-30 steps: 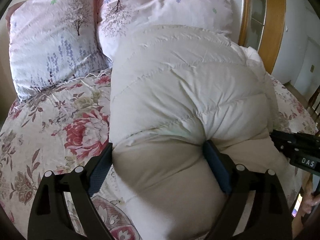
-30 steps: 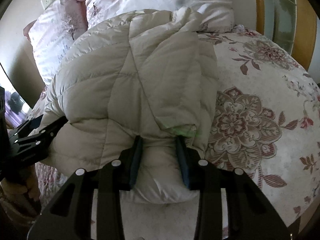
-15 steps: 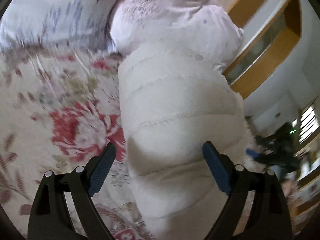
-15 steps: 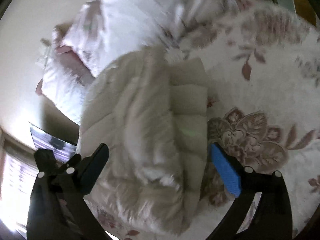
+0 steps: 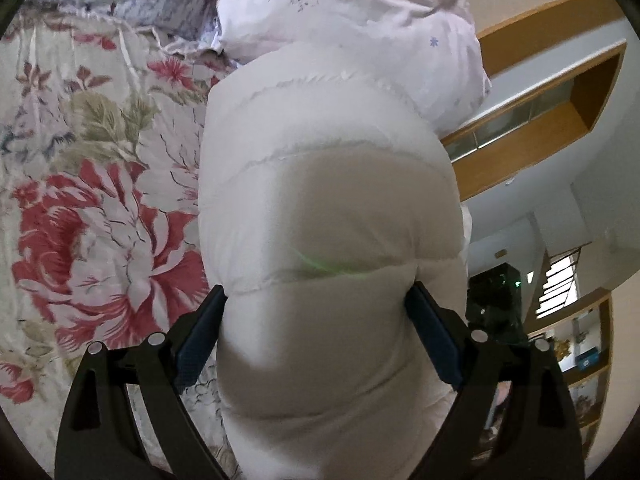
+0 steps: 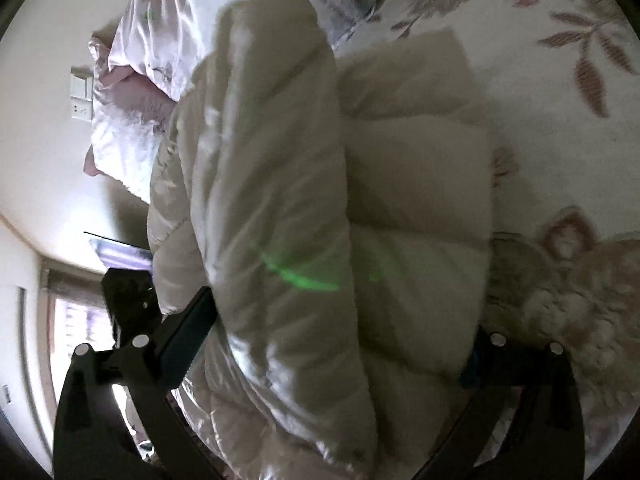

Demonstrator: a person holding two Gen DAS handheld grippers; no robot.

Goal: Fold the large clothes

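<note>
Left wrist: puffy quilted white down jacket [image 5: 324,216] bundled on floral bedsheet [image 5: 92,184], against pillows [image 5: 352,20]. Left gripper [image 5: 316,328] spread wide, pads squeezing the bundle's sides.
Right wrist: same jacket, blurred. Right gripper [image 6: 332,344] widest open after opening; bundle fills the gap, grip unclear.

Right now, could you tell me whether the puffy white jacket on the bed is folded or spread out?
Folded. The jacket lies as a narrow bundle on the floral bedspread, with one quilted layer lapped over another.
</note>
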